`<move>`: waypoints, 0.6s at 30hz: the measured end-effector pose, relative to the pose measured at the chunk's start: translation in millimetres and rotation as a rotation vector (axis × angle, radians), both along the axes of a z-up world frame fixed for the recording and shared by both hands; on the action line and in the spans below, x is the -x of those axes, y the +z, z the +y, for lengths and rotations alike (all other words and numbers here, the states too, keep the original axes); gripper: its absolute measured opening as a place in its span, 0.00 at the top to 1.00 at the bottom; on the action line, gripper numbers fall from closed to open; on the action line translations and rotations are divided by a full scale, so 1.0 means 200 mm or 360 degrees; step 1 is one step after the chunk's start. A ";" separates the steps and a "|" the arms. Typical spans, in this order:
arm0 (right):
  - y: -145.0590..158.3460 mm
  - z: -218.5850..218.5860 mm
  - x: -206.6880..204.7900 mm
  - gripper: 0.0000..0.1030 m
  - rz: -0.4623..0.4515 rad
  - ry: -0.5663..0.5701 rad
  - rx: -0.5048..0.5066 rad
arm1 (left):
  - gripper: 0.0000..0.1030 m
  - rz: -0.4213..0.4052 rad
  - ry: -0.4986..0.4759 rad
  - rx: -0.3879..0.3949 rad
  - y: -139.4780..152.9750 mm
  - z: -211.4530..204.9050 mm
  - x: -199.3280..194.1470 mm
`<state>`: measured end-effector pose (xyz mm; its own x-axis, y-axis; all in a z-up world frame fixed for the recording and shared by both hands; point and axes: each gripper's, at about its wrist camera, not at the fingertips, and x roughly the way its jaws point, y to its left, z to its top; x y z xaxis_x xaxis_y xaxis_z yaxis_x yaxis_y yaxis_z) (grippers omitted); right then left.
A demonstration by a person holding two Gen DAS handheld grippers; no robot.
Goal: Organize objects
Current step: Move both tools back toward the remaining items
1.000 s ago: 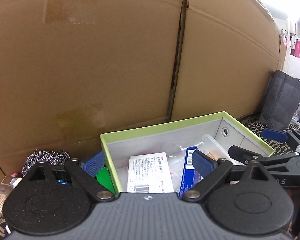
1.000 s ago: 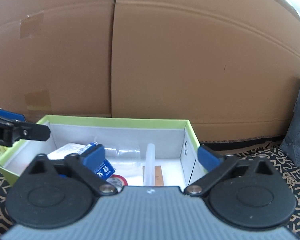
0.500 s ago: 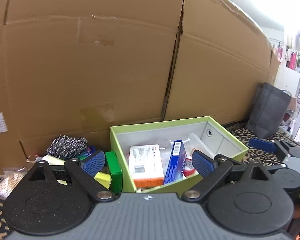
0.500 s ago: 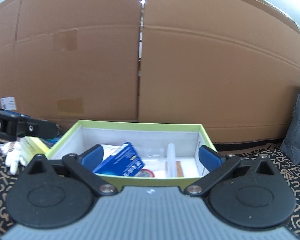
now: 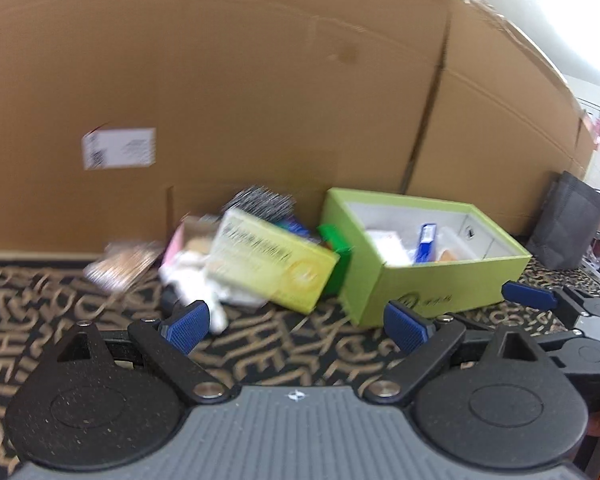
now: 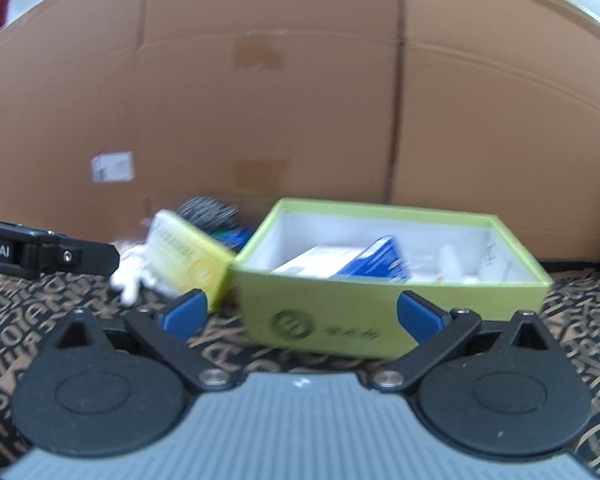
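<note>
The green box [image 6: 384, 312] is being seen open on the patterned cloth [image 5: 52, 304], against the cardboard wall [image 5: 260, 100], with a blue carton [image 6: 376, 264] leaning inside. A yellow box [image 5: 272, 266] is lying tilted just beside it, over blurred, possibly white, items. Both the left gripper [image 5: 298, 326] and right gripper [image 6: 302, 316] are being held spread, empty.

An open box [image 6: 380, 312] sits on the patterned mat [image 6: 580, 340] before a cardboard wall [image 6: 300, 100]; a carton [image 5: 274, 266] leans on a loose pile left of it.
</note>
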<state>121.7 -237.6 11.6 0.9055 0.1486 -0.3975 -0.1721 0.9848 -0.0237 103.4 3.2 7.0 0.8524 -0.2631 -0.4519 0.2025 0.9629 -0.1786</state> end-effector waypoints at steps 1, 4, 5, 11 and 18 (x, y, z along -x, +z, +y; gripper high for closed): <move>-0.01 0.03 0.01 0.00 0.0017 0.0025 -0.0008 | 0.06 0.0005 0.0017 -0.0006 -0.01 0.03 0.02; -0.06 0.13 0.00 0.00 0.0083 0.0098 -0.0022 | 0.06 0.0029 0.0077 -0.0002 -0.05 0.12 0.05; -0.08 0.17 0.00 0.00 0.0097 0.0118 -0.0015 | 0.06 0.0041 0.0102 0.0012 -0.06 0.15 0.05; -0.11 0.38 -0.04 0.00 0.0080 0.0242 0.0104 | 0.06 0.0076 0.0260 0.0050 -0.10 0.33 0.03; -0.09 0.60 -0.19 0.14 0.0002 0.0357 0.0336 | 0.06 0.0057 0.0289 0.0042 -0.09 0.43 0.00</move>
<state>160.5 -118.6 -6.0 0.8588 0.2590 -0.4420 -0.3850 0.8955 -0.2234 103.8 89.9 -11.5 0.8705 -0.1184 -0.4778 0.0186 0.9779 -0.2084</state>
